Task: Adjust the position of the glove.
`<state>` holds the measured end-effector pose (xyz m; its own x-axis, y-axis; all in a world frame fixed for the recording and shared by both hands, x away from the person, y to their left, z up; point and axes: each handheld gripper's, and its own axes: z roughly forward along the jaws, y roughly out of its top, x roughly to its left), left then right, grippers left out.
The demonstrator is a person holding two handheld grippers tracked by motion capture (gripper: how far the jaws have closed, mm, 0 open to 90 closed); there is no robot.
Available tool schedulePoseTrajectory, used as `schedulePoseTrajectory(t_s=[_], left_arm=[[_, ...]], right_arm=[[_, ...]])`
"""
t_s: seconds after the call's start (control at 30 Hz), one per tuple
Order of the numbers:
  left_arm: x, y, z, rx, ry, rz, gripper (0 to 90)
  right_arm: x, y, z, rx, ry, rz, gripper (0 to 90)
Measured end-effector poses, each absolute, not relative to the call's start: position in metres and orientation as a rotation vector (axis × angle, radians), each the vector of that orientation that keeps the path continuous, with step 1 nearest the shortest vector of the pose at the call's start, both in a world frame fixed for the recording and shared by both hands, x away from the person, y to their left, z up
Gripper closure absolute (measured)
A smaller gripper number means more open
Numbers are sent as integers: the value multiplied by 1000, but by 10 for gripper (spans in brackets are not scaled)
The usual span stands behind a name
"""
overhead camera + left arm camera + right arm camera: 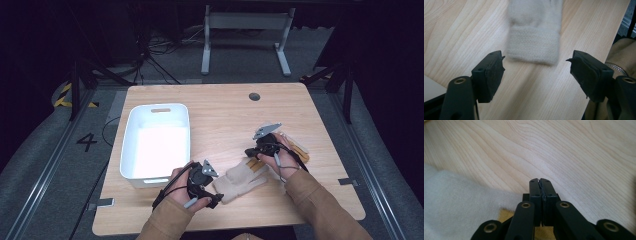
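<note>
— While we hold the left claw [216,196] low near the front edge of the surface [225,110], we've got its jaws spread wide with nothing between them. What do we see ahead of it?

— We see the knitted cream glove [534,37] lying flat on the wood, its ribbed cuff turned toward us, just beyond the jaw tips. No contact there; bare wood shows on each side between the cuff and the pads.

— And from above?

— From the high view the glove [240,177] sits toward the front edge, a bit right of the middle, between our two hands, cuff by the left claw and fingers pointing toward the right one.

— Our right claw [248,152]?

— Pressed together, jaws flat against each other, pinching nothing. In the right gripper view the closed tips [540,181] hang over bare wood, with the pale knit [456,202] just beside them and a patch of tan underneath near the jaw roots.

— Anything else on the surface?

— We have the white bin [131,145] standing along the left edge, just beside our left hand, and some pale, tan-and-cream item [297,147] lying under our right hand toward the right edge; we can't tell what it is.
</note>
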<state>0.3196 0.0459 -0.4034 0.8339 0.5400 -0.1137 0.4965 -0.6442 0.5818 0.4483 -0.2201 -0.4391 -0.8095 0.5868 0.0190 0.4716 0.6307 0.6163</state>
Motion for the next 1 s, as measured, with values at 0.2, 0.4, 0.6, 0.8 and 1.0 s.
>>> schedulePoseTrajectory(t_s=[0.2, 0.4, 0.6, 0.8, 1.0], left_arm=[[322, 44, -403, 2382, 754, 89, 271], [326, 40, -401, 2382, 740, 84, 269], [332, 33, -402, 2396, 725, 90, 268], [341, 25, -403, 2409, 706, 96, 266], [347, 20, -405, 2417, 700, 88, 265]], right_arm=[[447, -224, -441, 896, 2680, 902, 896], [441, -232, -440, 916, 2679, 876, 897], [435, -241, -441, 927, 2671, 852, 897], [425, -251, -440, 941, 2655, 818, 898], [414, -259, -439, 960, 2654, 796, 898]])
